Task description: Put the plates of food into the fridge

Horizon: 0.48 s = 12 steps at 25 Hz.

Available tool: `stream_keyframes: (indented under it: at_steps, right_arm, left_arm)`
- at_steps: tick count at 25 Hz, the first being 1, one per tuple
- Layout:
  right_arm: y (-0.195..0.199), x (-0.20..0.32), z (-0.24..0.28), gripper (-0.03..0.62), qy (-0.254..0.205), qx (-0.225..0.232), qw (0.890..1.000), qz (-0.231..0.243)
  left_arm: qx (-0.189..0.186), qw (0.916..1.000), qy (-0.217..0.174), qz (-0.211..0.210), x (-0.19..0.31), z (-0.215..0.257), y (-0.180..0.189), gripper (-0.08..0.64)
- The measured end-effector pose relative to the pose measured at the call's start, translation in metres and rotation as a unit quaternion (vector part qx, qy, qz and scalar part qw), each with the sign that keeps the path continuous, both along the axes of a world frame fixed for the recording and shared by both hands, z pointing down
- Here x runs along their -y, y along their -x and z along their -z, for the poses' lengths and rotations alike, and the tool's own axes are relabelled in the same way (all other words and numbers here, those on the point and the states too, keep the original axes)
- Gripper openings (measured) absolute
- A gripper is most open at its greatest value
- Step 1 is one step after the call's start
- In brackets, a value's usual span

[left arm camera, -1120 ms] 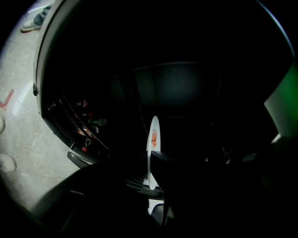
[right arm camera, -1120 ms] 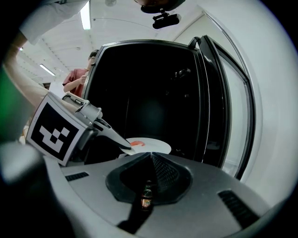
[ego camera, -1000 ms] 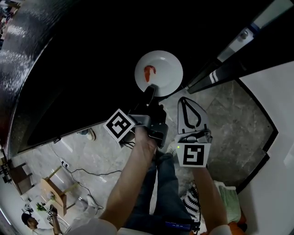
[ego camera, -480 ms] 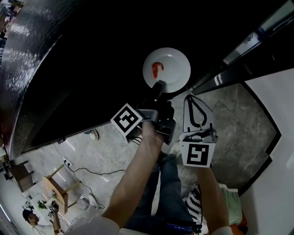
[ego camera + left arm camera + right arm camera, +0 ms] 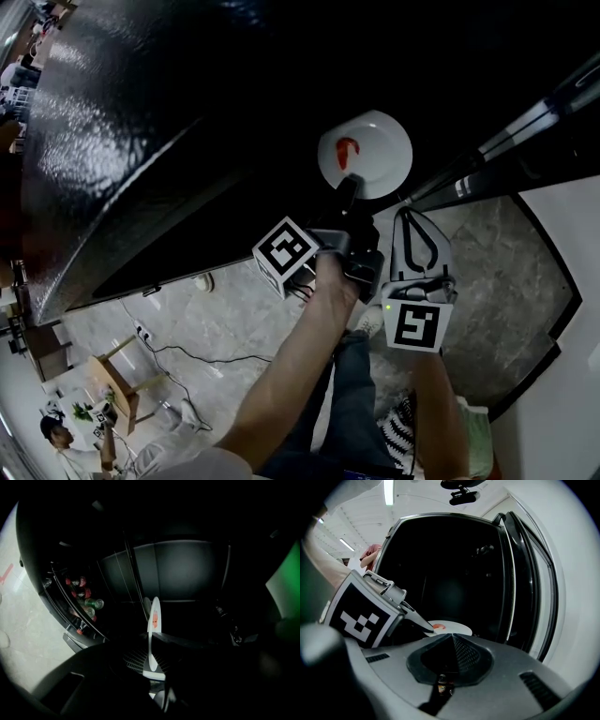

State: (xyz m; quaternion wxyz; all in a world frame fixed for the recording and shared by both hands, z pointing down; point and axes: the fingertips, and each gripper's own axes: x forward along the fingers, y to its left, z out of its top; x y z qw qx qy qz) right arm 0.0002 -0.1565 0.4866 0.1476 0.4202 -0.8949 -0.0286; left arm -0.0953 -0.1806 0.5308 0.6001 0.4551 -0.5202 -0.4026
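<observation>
A tall black fridge (image 5: 178,122) stands open, its dark cavity filling most of the head view above a grey marble floor (image 5: 234,323). The fridge's black-framed door (image 5: 521,588) is swung wide at the right of the opening in the right gripper view. From the left gripper view, a rack on the door carries a row of small bottles with red and green tops (image 5: 83,603).

A round white plate (image 5: 367,155) is held in the mouth of the fridge, low in the opening and nearer the door side than the far wall. No view shows whether it rests on a shelf.

The left gripper (image 5: 349,184), on the person's outstretched bare forearm (image 5: 291,375), has its two jaws clamped on the near rim of the plate. The left gripper view shows the plate edge-on between them.

The right gripper (image 5: 411,216) hangs just beside the left one, on its right, short of the plate and clear of it. Its jaws are drawn together to a point with nothing between them.

A small piece of red-orange food (image 5: 347,150) lies on the plate, off centre, near the gripped rim.
</observation>
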Motion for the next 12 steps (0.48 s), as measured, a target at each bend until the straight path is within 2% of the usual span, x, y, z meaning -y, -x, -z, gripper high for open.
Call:
stream_keyframes:
  at_steps: [12]
  right_arm:
    - [-0.003,0.013,0.003,0.009,-0.01,-0.006,1.0,-0.006]
  left_arm:
    - [-0.006,1.0,-0.005,-0.001,0.016,0.0,-0.001,0.015]
